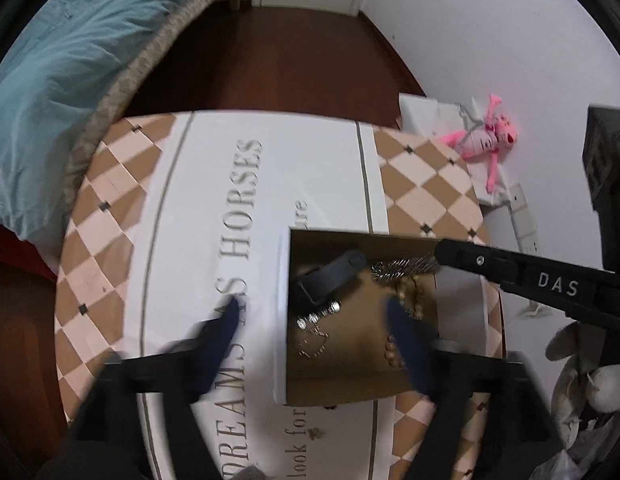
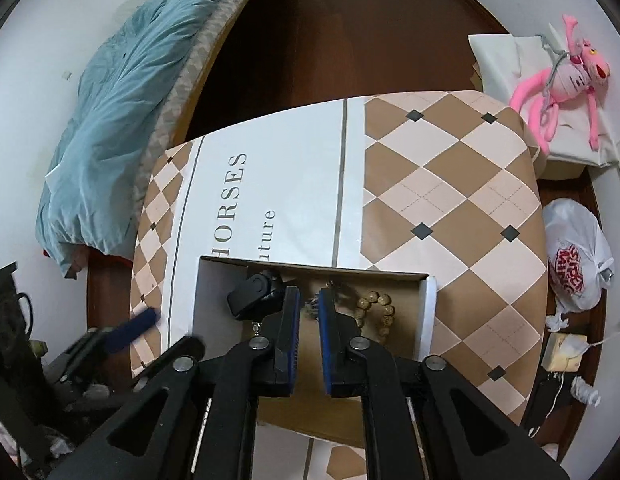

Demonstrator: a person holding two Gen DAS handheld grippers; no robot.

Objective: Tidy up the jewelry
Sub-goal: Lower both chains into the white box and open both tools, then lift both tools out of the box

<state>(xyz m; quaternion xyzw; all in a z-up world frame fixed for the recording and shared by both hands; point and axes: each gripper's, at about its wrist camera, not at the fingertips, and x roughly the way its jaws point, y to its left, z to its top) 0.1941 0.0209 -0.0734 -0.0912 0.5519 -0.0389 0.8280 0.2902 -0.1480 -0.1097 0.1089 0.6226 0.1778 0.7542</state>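
Observation:
An open cardboard box (image 1: 349, 384) (image 2: 425, 304) sits on a table with a checkered cloth. Inside lie a black fob-like piece (image 1: 329, 276) (image 2: 250, 294), a sparkly rhinestone chain (image 1: 315, 316), a thin chain (image 1: 311, 346), a silver chain (image 1: 401, 268) and a wooden bead bracelet (image 1: 389, 354) (image 2: 379, 308). My left gripper (image 1: 313, 312) is open, one finger on the cloth, the other over the box. My right gripper (image 2: 308, 300) reaches into the box, jaws nearly together with a bit of chain (image 2: 311, 309) between the tips; it shows in the left wrist view (image 1: 441, 258).
The table (image 2: 449, 200) has a white printed panel. A bed with a teal duvet (image 2: 110, 120) stands at the left. A pink plush toy (image 2: 565, 80) lies on a white box at the right. A plastic bag (image 2: 577, 260) and clutter lie on the dark floor.

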